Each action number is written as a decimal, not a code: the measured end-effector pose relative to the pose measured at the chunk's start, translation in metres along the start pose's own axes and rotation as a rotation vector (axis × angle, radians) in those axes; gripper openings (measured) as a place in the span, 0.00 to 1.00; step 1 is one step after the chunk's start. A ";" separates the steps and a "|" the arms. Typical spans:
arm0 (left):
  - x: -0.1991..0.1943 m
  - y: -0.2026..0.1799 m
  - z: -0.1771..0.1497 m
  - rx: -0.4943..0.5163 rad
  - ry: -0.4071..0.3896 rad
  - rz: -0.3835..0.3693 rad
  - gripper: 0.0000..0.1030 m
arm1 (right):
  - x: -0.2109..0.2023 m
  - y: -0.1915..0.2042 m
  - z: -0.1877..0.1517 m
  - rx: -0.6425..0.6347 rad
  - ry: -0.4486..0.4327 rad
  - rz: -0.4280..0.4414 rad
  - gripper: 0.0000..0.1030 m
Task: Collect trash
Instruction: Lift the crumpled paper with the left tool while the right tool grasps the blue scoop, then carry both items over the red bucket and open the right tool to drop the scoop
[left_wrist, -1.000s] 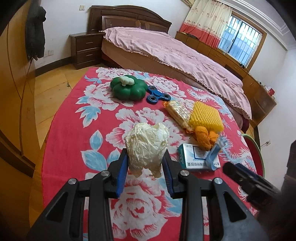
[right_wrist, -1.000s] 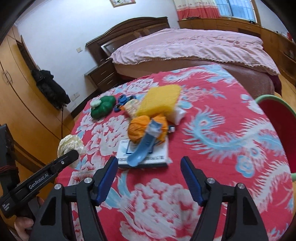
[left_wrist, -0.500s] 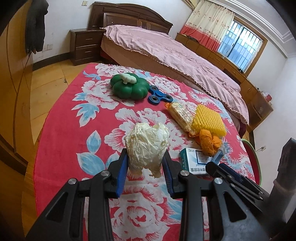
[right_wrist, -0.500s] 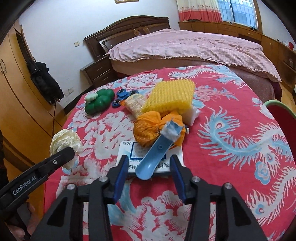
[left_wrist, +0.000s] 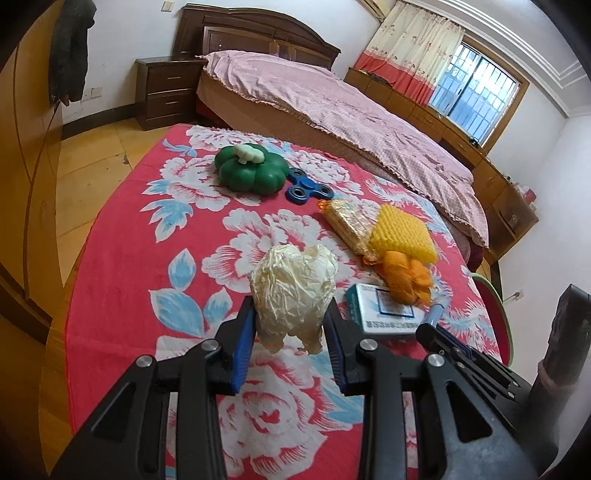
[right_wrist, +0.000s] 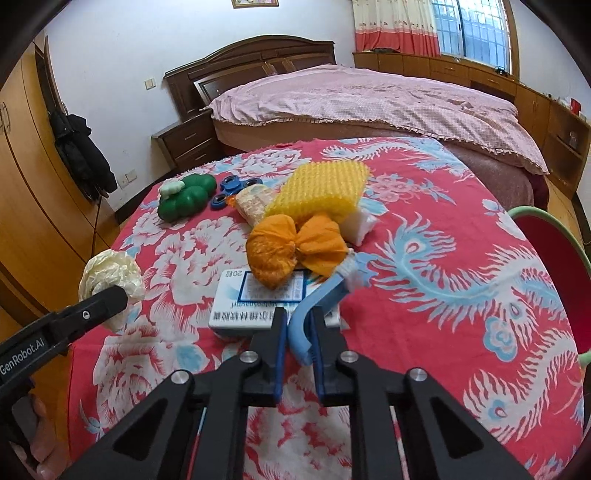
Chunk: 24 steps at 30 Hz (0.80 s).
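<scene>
Right wrist view shows the change: my right gripper (right_wrist: 298, 345), whose fingers stood wide apart a second ago, is now clamped on the handle of the blue toothbrush (right_wrist: 320, 300). That brush lies across the white box (right_wrist: 258, 301) near me, its bristle end up against the orange wrapper (right_wrist: 291, 249). So a second piece of trash is caught, though not yet lifted (the handle rests on the box as before).

My left gripper (left_wrist: 291, 326) stays closed on the crumpled cream paper ball (left_wrist: 293, 291), held just above the red floral tablecloth (left_wrist: 147, 258) on the near left.

Farther out sit the yellow sponge (right_wrist: 319, 192), the wrapped cracker pack (left_wrist: 349, 223), the blue fidget spinner (left_wrist: 306, 188) and the green pumpkin toy (left_wrist: 251, 171), all untouched. At the right edge I see the red bin (right_wrist: 550, 251), probably where both pieces should go. With both grippers loaded, I judge the next step is a carry to that bin.
</scene>
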<state>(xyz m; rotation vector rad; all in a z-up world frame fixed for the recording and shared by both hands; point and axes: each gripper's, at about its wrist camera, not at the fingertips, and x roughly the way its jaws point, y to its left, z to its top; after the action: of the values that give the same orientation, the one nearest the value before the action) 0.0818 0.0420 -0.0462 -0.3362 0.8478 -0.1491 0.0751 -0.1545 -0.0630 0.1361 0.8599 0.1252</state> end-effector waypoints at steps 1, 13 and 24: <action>-0.002 -0.003 -0.001 0.005 0.000 -0.005 0.35 | -0.004 -0.002 -0.001 0.006 -0.004 0.010 0.14; -0.017 -0.043 -0.010 0.076 0.006 -0.059 0.35 | -0.050 -0.038 -0.008 0.100 -0.080 0.040 0.14; -0.029 -0.087 -0.020 0.150 0.028 -0.132 0.35 | -0.090 -0.082 -0.017 0.191 -0.142 0.054 0.14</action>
<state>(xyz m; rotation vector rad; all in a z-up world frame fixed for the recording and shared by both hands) 0.0481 -0.0368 -0.0075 -0.2494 0.8374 -0.3391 0.0092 -0.2485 -0.0207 0.3437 0.7261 0.0827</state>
